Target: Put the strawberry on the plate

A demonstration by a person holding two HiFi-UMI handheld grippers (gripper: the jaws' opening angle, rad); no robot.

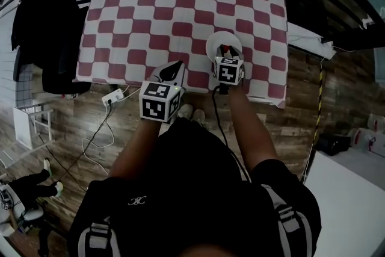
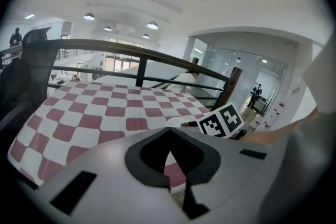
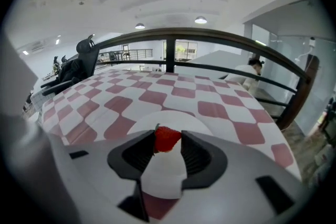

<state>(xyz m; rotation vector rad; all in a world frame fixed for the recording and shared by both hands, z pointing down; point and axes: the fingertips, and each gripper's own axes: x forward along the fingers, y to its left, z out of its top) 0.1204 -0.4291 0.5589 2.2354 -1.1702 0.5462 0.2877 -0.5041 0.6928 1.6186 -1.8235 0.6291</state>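
**Strawberry in my right jaws, over the plate**

My right gripper [image 3: 168, 135] has the strawberry [image 3: 167, 140] pinched at the very tips of its jaws. One pad presses each side of the fruit, so the jaws stand as far apart as the berry is wide. The red flesh fills the gap between the tips, and a bit of green stem pokes up at its left.

Right under the berry lies the white plate [image 3: 173, 119]. I cannot tell whether the berry touches the plate or hangs just above it.

In the head view the plate [image 1: 232, 39] sits on the red-and-white checked cloth [image 1: 180, 9], close to the near edge and right of the middle. My right jaws reach over the plate from that near edge.

My left gripper [image 2: 169, 134] holds nothing. Its jaws are brought together, the tips meeting, with only a thin wedge of cloth showing through behind them. It hovers at the near edge of the cloth, just to the left of the plate and apart from it.

From the left gripper view I see the marker cube [image 2: 221, 120] of my right gripper off to the right, beside the plate's rim.
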